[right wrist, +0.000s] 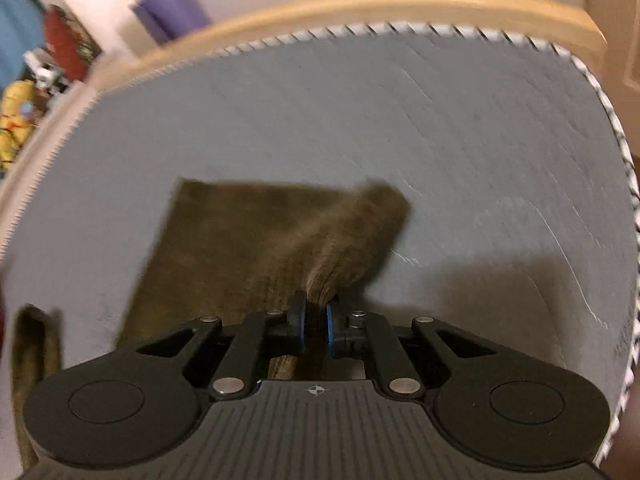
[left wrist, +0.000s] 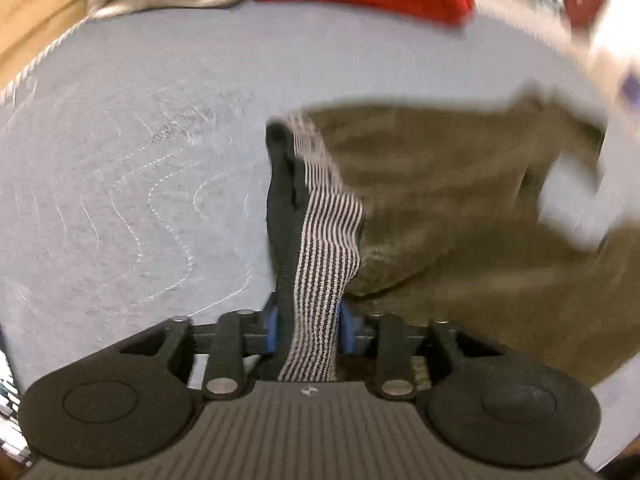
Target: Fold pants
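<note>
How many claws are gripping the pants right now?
2. The left claw is shut on the striped waistband of the pants. The right claw pinches a bunched brown edge at the other end. Nothing else holds them in view.

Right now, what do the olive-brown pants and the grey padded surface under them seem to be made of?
Olive-brown pants: soft, matte, napped fabric, perhaps corduroy or fleece; faint ribbing shows. Their striped black-and-white waistband looks like knit elastic. Grey padded surface: matte quilted cloth, judging by its wavy stitch lines.
</note>
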The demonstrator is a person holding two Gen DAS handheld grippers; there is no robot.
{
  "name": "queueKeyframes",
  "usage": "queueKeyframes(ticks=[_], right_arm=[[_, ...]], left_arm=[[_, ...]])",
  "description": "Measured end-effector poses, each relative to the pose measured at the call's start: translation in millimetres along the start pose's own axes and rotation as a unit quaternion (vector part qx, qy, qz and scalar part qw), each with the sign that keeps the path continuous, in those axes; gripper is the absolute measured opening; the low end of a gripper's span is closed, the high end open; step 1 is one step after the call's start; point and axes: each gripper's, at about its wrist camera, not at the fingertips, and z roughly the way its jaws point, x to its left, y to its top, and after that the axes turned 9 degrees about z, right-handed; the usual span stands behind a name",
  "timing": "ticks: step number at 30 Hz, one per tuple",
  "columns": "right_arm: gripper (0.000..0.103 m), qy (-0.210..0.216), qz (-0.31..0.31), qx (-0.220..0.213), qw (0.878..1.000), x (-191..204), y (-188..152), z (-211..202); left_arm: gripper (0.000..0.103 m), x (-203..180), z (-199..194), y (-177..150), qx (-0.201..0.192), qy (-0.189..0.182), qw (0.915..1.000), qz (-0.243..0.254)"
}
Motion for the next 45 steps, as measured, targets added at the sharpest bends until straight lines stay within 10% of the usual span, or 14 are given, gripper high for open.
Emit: queueKeyframes(ticks=[3,5,11,17,21,28,45], right_arm=[[0.019,-0.012,-0.009,-0.046,0.999,5.2,5.2,-14.1],[0.037,-0.006,-0.013,-0.084,0.996,7.6,9.9,-25.6],[0.048,0.140,-0.099,-0.075,0.982,37.6,-6.0,-53.5],[0.050,0.254,-0.333,0.050,0.907,90.8,-85.2,-52.9],[0.061,0.207,-0.436,0.109,0.869,102.9,-128.9,-41.3],[0.061,0.152,-0.415,0.100,0.892,107.4,-128.2,-34.7],[0.064,0.290,-0.279,0.012,0.916,167.8,-127.3,-57.7]], left_arm=[[0.051,-23.5,-6.0,3.3,-0.011,0.114,0.9911,0.068],[0.051,-31.8,-20.6,8.6,-0.052,0.122,0.9888,0.069],[0.051,-78.4,-29.8,18.3,-0.105,-0.060,0.9886,0.089],[0.044,-137.2,37.5,-0.7,0.012,-0.109,0.9801,0.165],[0.044,-135.6,32.1,4.9,0.005,-0.092,0.9828,0.160],[0.044,-137.8,0.6,24.7,-0.070,-0.072,0.9887,0.111],[0.075,-164.8,-72.1,85.8,-0.239,0.001,0.9690,-0.061]])
